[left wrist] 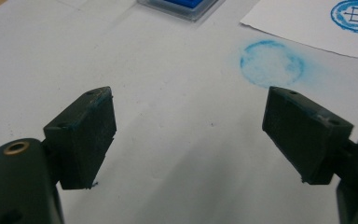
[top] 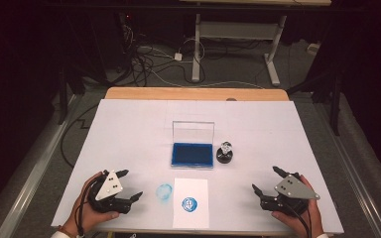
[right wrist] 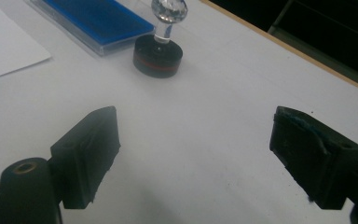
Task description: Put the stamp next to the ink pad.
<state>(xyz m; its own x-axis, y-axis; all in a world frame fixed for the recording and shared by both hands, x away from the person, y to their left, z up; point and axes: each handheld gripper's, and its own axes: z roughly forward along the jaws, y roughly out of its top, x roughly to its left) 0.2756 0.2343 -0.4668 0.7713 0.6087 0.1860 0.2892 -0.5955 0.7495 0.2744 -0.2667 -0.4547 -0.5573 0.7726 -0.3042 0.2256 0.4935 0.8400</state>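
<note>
A blue ink pad [top: 192, 154] [right wrist: 98, 21] with its clear lid raised lies at the table's middle. Just right of it stands a round black stamp [top: 225, 153] [right wrist: 159, 53] with a crystal knob. Near the front edge lies a white sheet [top: 190, 202] [left wrist: 307, 23] bearing a blue round print [top: 189, 204] [left wrist: 357, 15]. A smudged blue ring [top: 164, 192] [left wrist: 271, 63] marks the table left of the sheet. My left gripper [top: 133, 184] [left wrist: 191, 135] rests open at the front left, empty. My right gripper [top: 265, 179] [right wrist: 196, 154] rests open at the front right, empty.
The table [top: 129, 129] is covered in white with a wooden strip [top: 193, 93] along its far edge. Beyond it stand a desk frame [top: 238, 44] and cables [top: 149, 62] on the floor. A metal rail [top: 34, 173] runs along the left.
</note>
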